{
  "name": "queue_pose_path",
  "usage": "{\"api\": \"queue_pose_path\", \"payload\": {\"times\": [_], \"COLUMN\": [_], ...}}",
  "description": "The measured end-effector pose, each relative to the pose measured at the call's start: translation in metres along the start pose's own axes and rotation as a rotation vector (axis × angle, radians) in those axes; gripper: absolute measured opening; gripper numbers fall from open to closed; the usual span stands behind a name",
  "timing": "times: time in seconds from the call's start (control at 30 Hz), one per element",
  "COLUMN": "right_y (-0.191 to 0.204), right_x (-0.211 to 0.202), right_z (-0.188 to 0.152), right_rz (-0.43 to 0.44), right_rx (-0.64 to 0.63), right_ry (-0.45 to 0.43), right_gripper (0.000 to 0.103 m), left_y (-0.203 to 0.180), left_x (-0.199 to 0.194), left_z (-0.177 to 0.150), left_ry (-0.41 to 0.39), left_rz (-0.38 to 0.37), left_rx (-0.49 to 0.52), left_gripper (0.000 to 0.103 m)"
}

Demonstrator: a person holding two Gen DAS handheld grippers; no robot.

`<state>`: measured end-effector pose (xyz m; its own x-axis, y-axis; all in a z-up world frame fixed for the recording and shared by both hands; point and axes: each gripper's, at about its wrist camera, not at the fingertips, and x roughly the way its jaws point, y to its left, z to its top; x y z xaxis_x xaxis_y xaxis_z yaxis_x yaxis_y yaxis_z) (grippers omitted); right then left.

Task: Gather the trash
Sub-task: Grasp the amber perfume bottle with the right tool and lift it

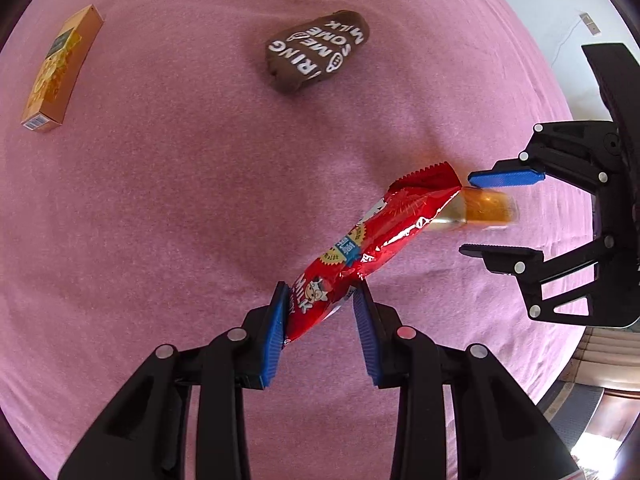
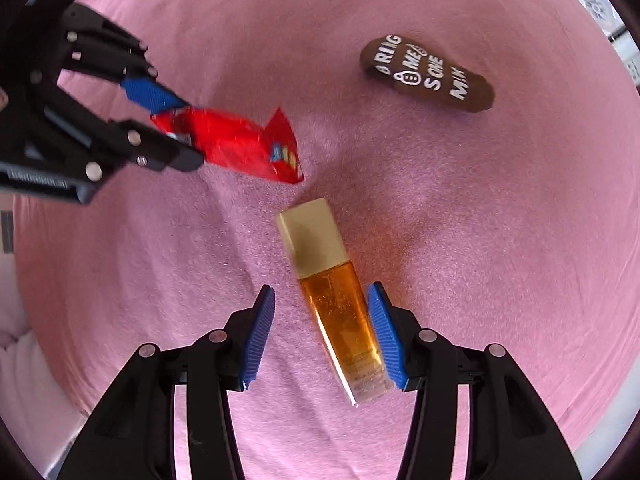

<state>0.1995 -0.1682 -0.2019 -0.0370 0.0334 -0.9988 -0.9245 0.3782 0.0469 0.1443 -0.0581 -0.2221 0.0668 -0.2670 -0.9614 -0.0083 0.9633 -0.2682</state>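
A red snack wrapper [image 1: 360, 252] lies between the fingers of my left gripper [image 1: 320, 300], whose jaws are wide apart around its near end. It also shows in the right wrist view [image 2: 236, 144]. An amber bottle with a gold cap [image 2: 336, 296] lies on the pink blanket [image 2: 480, 240] between the fingers of my right gripper [image 2: 320, 316]; the jaws are open and the right pad [image 2: 384, 332] touches the bottle. In the left wrist view the bottle [image 1: 488, 208] sits between the open right gripper [image 1: 480, 216] fingers, its cap under the wrapper's far end.
A brown rolled sock with white lettering [image 1: 316, 52] lies farther back, also in the right wrist view [image 2: 428, 74]. An orange carton [image 1: 60, 72] lies at the far left. The blanket's edge and floor show at the right [image 1: 600, 380].
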Motion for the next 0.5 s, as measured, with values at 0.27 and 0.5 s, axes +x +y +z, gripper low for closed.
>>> {"api": "queue_pose_path", "payload": {"times": [0.27, 0.5], "right_y": [-0.016, -0.033], "right_x": [0.008, 0.003], "right_z": [-0.004, -0.024], "right_rz": [0.030, 0.136], "right_rx": [0.119, 0.415], "right_ry": [-0.033, -0.118], "right_gripper": [0.037, 0.034], "left_y": [-0.013, -0.021], "left_x": [0.010, 0.016], "left_z": [0.001, 0.012], "left_ry": [0.003, 0.007], "left_rz": [-0.029, -0.064], "left_rx": [-0.044, -0.118], "left_gripper": [0.033, 0.033]}}
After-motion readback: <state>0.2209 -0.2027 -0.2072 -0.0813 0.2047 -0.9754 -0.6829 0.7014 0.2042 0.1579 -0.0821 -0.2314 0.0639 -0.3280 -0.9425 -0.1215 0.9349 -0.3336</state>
